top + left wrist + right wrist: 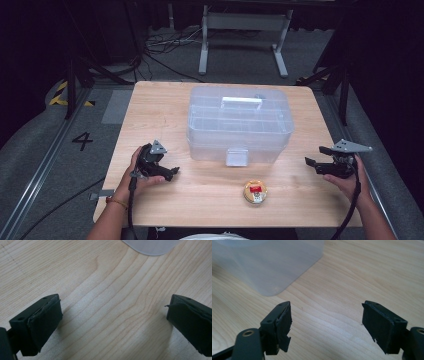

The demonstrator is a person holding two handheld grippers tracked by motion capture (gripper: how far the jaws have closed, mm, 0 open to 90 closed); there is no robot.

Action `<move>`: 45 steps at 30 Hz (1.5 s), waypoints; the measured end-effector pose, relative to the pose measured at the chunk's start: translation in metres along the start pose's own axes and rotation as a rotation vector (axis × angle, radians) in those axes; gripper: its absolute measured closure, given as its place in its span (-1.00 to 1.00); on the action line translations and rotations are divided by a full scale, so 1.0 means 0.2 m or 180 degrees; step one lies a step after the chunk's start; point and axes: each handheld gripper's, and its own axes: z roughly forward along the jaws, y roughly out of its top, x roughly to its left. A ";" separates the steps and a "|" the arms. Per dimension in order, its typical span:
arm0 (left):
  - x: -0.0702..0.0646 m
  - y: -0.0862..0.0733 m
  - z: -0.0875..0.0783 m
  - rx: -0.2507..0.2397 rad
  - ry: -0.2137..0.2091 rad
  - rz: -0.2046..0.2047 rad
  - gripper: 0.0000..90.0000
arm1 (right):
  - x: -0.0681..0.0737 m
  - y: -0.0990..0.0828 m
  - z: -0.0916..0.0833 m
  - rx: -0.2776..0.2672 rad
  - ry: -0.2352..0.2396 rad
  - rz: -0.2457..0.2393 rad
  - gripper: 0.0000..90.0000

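High view. Wooden table [150, 100] with a clear plastic storage box [240, 122] standing at its middle, lid on, white handle on top, latch facing the person. A small round tin [255, 192] with a yellow rim and red label lies on the wood in front of the box, near the front edge, well apart from both grippers. Left hand [131, 175] comes in from the bottom left and rests low on the table, holding the left gripper [172, 172] with its tips pointing right, toward the box's near-left corner. Right hand [352, 181] reaches in from the bottom right near the table's right edge; the right gripper [316, 156] points left, toward the box's right end, jaws apart with nothing between them.

Left gripper view. Left gripper [113, 315]: two black jaws stand wide apart over bare wood grain, close above the surface, empty. A rounded corner of the storage box [152, 246] sits at the top edge, ahead of the jaws and apart from them. The jaw spread is plain here; the high view leaves it unclear.

Right gripper view. Right gripper [327, 317]: jaws wide apart, empty, above the wood. The frosted corner of the storage box [269, 265] shows at upper left, ahead of the left jaw, not touching.
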 end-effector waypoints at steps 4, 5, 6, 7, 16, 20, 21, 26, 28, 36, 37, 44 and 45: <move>0.00 0.00 0.00 0.0004 -0.0010 0.0014 -1.00 | 0.03 0.05 -0.04 -0.0128 0.0026 -0.0058 -0.44; 0.00 0.00 0.00 0.0002 -0.0007 0.0015 -1.00 | 0.04 0.07 -0.04 -0.0149 0.0019 -0.0083 -0.44; 0.00 0.00 0.00 0.0004 -0.0009 0.0014 -1.00 | 0.05 0.08 -0.05 -0.0173 -0.0001 -0.0100 -0.44; 0.00 0.00 0.00 0.0000 -0.0008 0.0013 -1.00 | 0.06 0.09 -0.05 -0.0194 0.0006 -0.0118 -0.44; 0.00 0.00 0.00 0.0004 -0.0007 0.0011 -1.00 | 0.14 0.18 -0.09 -0.0331 0.0029 -0.0267 -0.45; 0.00 0.00 0.00 0.0005 -0.0007 0.0011 -1.00 | 0.16 0.20 -0.10 -0.0366 0.0029 -0.0308 -0.45; 0.00 0.00 0.00 0.0005 -0.0007 0.0012 -1.00 | 0.17 0.22 -0.12 -0.0404 0.0028 -0.0330 -0.45; 0.00 0.00 0.00 0.0004 -0.0006 0.0011 -1.00 | 0.20 0.26 -0.14 -0.0474 0.0046 -0.0395 -0.45; 0.00 0.00 0.00 0.0003 -0.0006 0.0011 -1.00 | 0.20 0.27 -0.14 -0.0478 0.0049 -0.0401 -0.45; 0.00 0.00 0.00 0.0002 -0.0010 -0.0003 -0.99 | 0.22 0.38 -0.22 -0.0620 0.0063 -0.0509 -0.45; 0.00 0.00 0.00 0.0002 -0.0010 -0.0003 -0.99 | 0.22 0.40 -0.22 -0.0620 0.0062 -0.0528 -0.45; 0.00 0.00 0.00 0.0002 -0.0010 -0.0003 -0.99 | 0.24 0.54 -0.25 -0.0665 0.0074 -0.0663 -0.45; 0.00 0.00 0.00 -0.0002 -0.0010 -0.0004 -0.99 | 0.25 0.56 -0.25 -0.0660 0.0091 -0.0668 -0.44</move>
